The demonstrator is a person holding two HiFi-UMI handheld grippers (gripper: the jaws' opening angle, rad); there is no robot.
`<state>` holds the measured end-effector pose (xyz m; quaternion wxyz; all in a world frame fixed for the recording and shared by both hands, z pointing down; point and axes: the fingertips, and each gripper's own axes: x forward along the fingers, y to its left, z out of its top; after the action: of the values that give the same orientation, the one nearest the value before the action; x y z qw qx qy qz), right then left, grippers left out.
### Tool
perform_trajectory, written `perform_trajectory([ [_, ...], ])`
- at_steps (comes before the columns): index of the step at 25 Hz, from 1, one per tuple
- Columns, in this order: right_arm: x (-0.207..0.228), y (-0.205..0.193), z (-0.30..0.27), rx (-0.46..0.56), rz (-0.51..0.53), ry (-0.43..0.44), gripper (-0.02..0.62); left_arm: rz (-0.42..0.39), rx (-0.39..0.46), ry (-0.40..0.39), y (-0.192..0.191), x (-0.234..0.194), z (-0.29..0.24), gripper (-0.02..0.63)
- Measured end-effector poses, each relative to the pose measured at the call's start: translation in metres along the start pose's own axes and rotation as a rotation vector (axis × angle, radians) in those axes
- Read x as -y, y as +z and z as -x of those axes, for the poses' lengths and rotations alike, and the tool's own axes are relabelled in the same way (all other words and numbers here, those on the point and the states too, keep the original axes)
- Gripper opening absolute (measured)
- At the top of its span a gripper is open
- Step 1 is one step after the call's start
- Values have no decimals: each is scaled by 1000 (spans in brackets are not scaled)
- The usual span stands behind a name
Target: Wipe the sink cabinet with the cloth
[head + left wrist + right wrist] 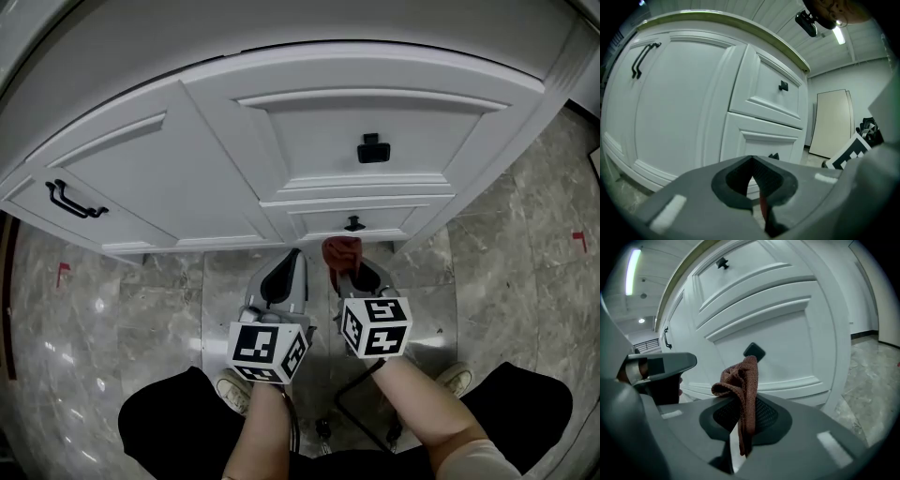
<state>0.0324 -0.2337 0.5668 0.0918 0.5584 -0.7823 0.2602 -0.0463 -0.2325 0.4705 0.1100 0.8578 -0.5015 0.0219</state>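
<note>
1. The white sink cabinet [216, 159] stands straight ahead.
2. The right gripper [351, 273], nearer its low drawer [319, 218], is squeezed tight on the cloth [340, 251].
3. The left gripper [292, 259] is closed, holding nothing.
4. The brown cloth pokes forward, close to that drawer.

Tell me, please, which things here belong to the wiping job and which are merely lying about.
Job: cloth, clamped in the right gripper; white sink cabinet.
Lying about: red tape mark on the floor; beige board.
</note>
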Motion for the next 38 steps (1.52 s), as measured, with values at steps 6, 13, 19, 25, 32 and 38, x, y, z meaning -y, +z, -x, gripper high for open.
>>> perform_trajectory([
  [6,-54,-6,-33,-9,48,81,78,8,6,81,4,-46,29,0],
  [13,-77,-12,-67,-6,51,78,78,20,-13,120,-8,-78,49,0],
  [19,-71,-7,-76,21,57,54,78,32,-13,123,-11,-86,55,0],
  [25,-49,-6,-69,36,66,27,78,27,-19,100,-14,-76,47,0],
  [32,-13,1,-55,53,46,-14,78,11,-36,53,-18,-52,29,0],
  [38,19,6,-41,65,35,-50,80,-8,-49,8,-21,-27,11,0],
])
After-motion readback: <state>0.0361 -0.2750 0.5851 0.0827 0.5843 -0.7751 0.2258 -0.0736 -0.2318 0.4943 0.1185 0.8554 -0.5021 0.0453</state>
